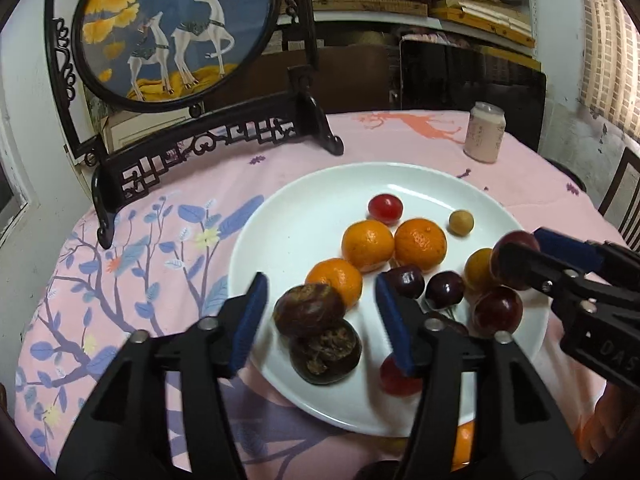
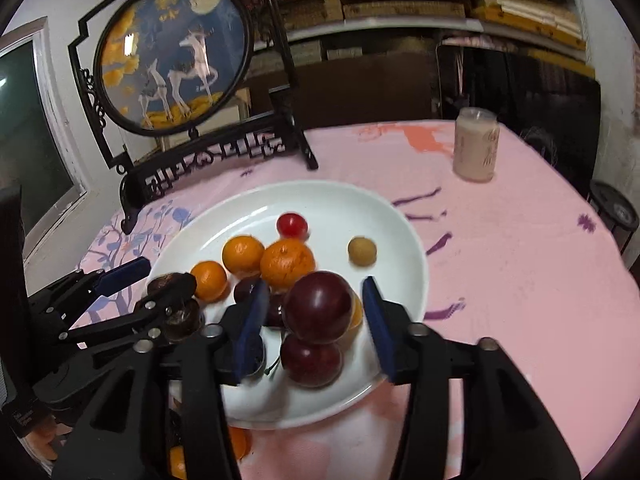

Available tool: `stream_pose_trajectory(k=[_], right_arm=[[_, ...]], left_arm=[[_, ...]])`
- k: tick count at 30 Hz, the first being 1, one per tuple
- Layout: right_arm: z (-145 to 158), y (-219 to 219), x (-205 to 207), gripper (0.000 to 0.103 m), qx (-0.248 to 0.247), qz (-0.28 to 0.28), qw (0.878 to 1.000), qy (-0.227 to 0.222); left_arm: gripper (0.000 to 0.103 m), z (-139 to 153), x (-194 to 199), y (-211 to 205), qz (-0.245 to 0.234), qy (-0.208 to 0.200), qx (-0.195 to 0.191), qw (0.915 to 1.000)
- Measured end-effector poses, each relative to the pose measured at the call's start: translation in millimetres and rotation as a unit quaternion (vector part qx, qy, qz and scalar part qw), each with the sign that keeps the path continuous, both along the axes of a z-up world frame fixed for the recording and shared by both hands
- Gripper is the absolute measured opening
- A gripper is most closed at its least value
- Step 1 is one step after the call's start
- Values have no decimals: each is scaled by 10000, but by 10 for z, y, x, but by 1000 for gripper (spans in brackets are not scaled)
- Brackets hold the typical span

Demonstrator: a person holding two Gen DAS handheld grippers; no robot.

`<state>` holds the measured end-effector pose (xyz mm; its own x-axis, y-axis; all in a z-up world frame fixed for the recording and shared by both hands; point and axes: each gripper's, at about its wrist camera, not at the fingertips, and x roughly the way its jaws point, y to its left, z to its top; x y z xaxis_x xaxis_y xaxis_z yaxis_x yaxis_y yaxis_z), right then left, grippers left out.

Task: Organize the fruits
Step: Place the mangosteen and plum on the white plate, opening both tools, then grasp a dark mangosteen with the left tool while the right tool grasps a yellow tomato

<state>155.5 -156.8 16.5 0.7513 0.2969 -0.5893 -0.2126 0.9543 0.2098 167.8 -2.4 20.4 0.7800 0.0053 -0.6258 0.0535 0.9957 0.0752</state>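
Observation:
A white plate (image 1: 280,216) (image 2: 400,220) on the pink cloth holds three oranges (image 1: 367,245), a cherry tomato (image 1: 385,207), a small tan fruit (image 1: 461,222), dark cherries (image 1: 406,282), plums and two brown wrinkled fruits. My left gripper (image 1: 320,316) (image 2: 170,274) is open around the upper brown fruit (image 1: 310,310), with a gap at each pad. In the right wrist view, my right gripper (image 2: 316,316) (image 1: 520,248) is open around a dark red plum (image 2: 318,306). That plum sits on another plum (image 2: 312,360), and neither pad touches it.
A dark carved stand with a round deer picture (image 1: 176,32) rises behind the plate on the left. A pale jar (image 1: 484,132) stands at the table's far right. An orange (image 1: 464,448) lies off the plate near the front edge. Shelves fill the background.

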Motion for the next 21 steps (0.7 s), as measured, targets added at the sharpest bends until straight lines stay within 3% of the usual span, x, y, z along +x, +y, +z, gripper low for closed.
stream_pose_trajectory(k=[8,13,21], right_arm=[[39,22,-324,59,45,173,9998,-11],[1,148,-713,59,-100,541,9985,-12],[-225,266,-1087,59,-232,992,9937,470]], left_arm=[[84,57,-311,43,89,-257,130,9995],[89,16,-548,226,336,-151,90,9993],[93,13,-842,467,617,-104,-129,9980]])
